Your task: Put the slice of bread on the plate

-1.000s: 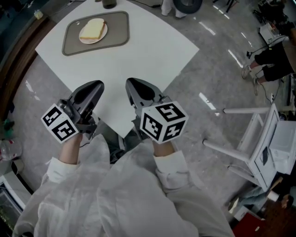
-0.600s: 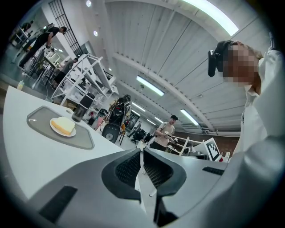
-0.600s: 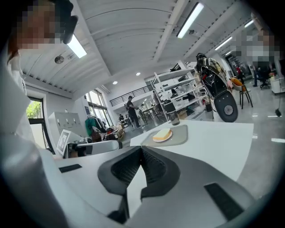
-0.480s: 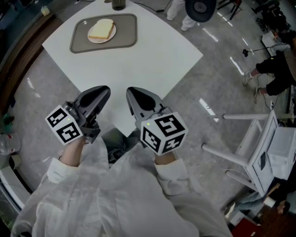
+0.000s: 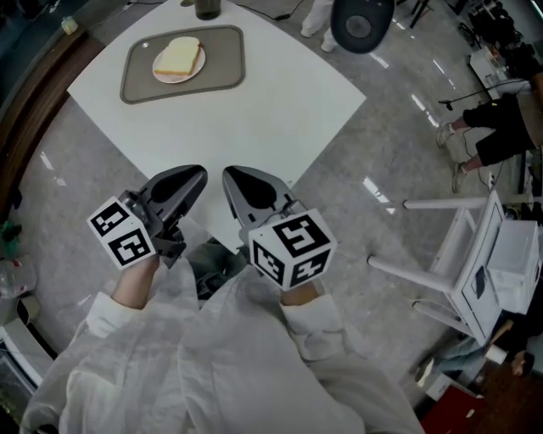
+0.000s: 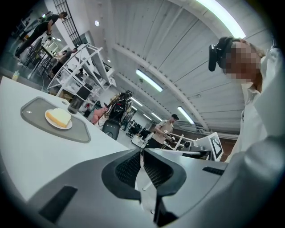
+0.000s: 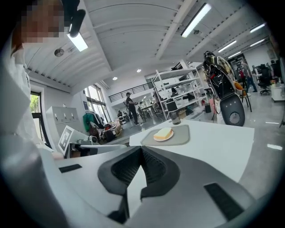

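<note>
A slice of bread [image 5: 177,58] lies on a small white plate [image 5: 160,75], which sits on a grey tray [image 5: 227,63] at the far side of the white table [image 5: 254,110]. The bread [image 6: 59,116] and the bread [image 7: 163,132] also show far off in both gripper views. My left gripper [image 5: 194,176] and right gripper [image 5: 231,176] are held side by side above the table's near corner, far from the tray. Both are shut, tips meeting, with nothing between them.
A dark cup [image 5: 206,8] stands just behind the tray. A round black chair [image 5: 363,24] is beyond the table. White racks [image 5: 475,263] stand on the grey floor at the right. People stand in the background.
The view has shifted slightly; the tray and table sit a little to the left and the grippers a little higher. Both grippers stay shut and empty.
</note>
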Action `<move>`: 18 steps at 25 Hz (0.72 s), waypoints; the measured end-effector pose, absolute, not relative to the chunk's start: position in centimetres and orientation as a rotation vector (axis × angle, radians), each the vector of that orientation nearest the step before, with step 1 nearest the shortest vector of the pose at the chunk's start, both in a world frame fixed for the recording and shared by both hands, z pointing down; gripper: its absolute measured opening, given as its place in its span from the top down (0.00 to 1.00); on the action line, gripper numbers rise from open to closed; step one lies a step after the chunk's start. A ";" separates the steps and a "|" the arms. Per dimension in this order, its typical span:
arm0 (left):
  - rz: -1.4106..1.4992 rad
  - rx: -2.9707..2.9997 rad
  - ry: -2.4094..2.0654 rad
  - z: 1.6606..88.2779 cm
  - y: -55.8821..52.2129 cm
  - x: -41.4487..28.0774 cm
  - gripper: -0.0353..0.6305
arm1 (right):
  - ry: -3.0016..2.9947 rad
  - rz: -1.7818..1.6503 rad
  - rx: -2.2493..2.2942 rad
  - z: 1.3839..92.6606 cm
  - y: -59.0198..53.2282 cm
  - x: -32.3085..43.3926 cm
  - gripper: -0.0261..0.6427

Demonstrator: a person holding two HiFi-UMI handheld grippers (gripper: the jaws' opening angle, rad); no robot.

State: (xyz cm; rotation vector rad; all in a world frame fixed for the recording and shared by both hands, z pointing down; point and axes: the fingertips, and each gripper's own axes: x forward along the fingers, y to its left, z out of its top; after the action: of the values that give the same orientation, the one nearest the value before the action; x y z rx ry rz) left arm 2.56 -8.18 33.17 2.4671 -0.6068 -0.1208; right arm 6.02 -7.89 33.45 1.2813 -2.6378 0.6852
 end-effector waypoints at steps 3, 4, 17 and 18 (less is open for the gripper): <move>-0.108 2.459 -0.587 33.6 -8.2 3.1 0.91 | -2.621 0.680 1.291 33.7 -7.7 6.2 0.94; -0.106 2.461 -0.580 33.6 -8.2 3.3 0.91 | -2.614 0.679 1.300 33.8 -7.8 6.4 0.94; -0.073 2.493 -0.561 33.4 -8.3 3.7 0.91 | -2.607 0.640 1.311 33.8 -8.5 6.4 0.94; -0.078 2.490 -0.560 33.4 -8.3 3.7 0.91 | -2.609 0.640 1.307 33.8 -8.5 6.4 0.94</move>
State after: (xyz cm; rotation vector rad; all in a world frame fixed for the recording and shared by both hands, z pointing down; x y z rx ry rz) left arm 3.68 -8.32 33.42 2.4897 -0.5600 -0.0781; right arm 6.41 -8.52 33.79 1.3070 -2.6094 0.6403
